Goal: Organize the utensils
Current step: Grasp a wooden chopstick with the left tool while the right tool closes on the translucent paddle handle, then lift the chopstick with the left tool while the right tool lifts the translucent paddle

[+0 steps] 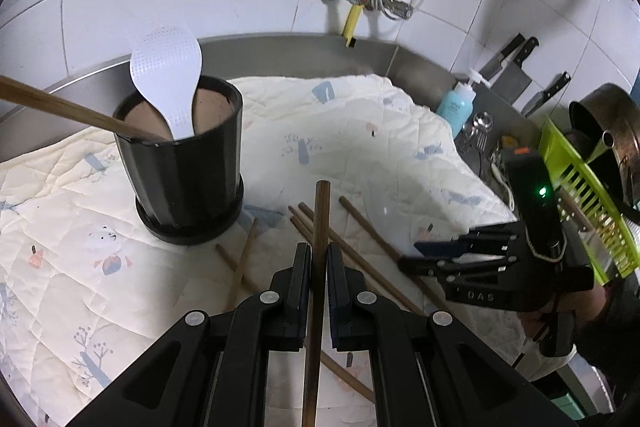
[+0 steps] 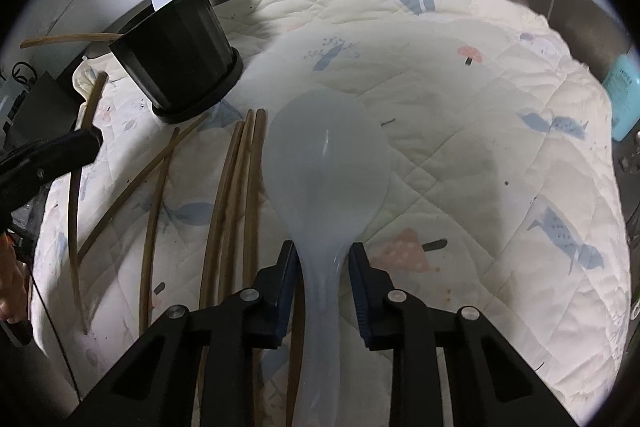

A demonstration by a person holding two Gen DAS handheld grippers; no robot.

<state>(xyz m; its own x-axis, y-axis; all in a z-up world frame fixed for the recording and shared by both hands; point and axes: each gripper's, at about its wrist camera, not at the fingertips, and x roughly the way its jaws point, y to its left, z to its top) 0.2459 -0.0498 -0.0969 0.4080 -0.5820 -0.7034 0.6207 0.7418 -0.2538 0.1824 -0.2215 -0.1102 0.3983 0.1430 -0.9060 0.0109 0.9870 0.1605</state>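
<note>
In the left wrist view, the left gripper (image 1: 319,267) is pinching a chopstick (image 1: 318,267) above the quilted cloth (image 1: 360,131); it should be steered upright into the black holder (image 1: 182,163).

In the right wrist view, the right gripper (image 2: 323,259) is straddling the translucent spoon (image 2: 326,171) lying on the cloth, pads seemingly not yet squeezing; it should be gripping the neck squarely.

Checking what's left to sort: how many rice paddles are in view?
2. A white rice paddle stands in the black holder; a translucent rice paddle lies on the quilted cloth, handle between the right claw fingers. None looks hidden.
</note>
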